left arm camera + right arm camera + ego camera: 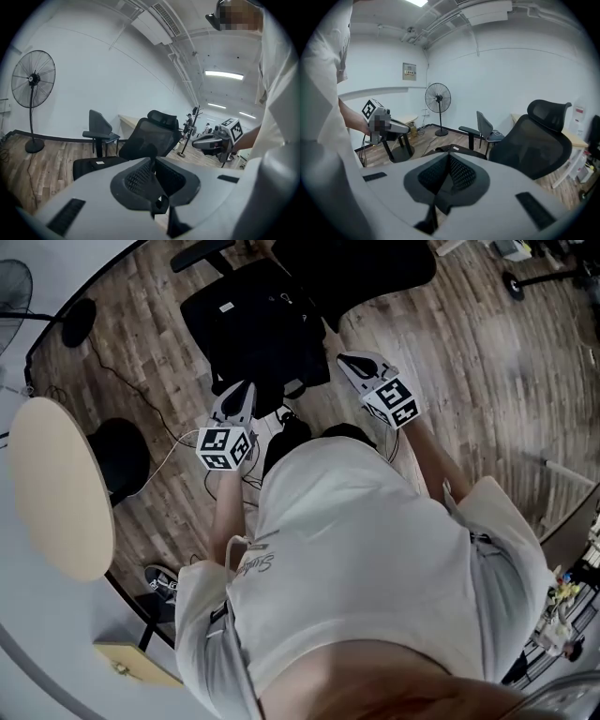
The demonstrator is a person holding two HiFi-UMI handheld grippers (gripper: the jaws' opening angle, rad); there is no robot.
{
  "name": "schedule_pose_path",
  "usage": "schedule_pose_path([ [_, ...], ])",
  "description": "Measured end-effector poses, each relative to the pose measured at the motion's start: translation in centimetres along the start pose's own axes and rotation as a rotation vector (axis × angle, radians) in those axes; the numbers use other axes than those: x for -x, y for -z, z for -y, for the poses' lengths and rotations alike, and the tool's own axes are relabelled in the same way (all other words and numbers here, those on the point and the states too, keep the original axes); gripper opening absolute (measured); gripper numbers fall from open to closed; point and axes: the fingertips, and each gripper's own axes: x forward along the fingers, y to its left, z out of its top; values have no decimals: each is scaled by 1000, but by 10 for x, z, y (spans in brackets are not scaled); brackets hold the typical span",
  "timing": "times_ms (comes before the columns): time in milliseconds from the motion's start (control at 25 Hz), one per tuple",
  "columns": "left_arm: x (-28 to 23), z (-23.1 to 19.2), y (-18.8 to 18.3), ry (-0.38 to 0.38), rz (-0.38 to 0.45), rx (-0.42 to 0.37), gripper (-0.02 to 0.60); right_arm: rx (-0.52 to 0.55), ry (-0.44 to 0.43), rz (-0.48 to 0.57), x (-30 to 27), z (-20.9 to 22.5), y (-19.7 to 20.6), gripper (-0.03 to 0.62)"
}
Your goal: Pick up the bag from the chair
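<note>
A black bag (251,332) is seen lying flat on the seat of a black office chair (370,266), with a small white label (225,307) facing up on its top. The chair's mesh back and headrest are seen rising behind the bag in both gripper views.

The left gripper (247,390) is held just short of the seat's near edge, its tips near the near-left corner of the bag; whether they touch it cannot be told from the head view. In the left gripper view its jaws are seen pressed fully together with nothing between them, and the bag shows beyond them.

The right gripper (352,360) is held at the seat's right side, beside the bag and apart from it. Its jaws are likewise seen closed tight on each other, with nothing caught in them.

Both grippers are pointed forward and slightly downward toward the chair, and each is visible in the other's view.

A pedestal fan (32,80) is seen standing on the wooden floor (487,371) by the white wall, a grey chair (98,125) is seen farther back, and a pale round table (56,488) is seen to the left of the person (366,559) in the white shirt.
</note>
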Motion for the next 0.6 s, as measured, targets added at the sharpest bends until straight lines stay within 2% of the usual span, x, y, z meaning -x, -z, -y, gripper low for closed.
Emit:
schedule_pose_path([
  [160, -3, -26, 1, -2, -10, -17, 40, -35, 23, 16, -31, 18, -14, -6],
  [320, -6, -50, 7, -21, -40, -20, 40, -62, -6, -2, -56, 20, -9, -6],
  [440, -9, -55, 10, -23, -66, -9, 40, -86, -37, -32, -66, 21, 0, -6],
  [600, -23, -45, 22, 27, -104, 18, 40, -116, -85, -71, -76, 30, 14, -6],
])
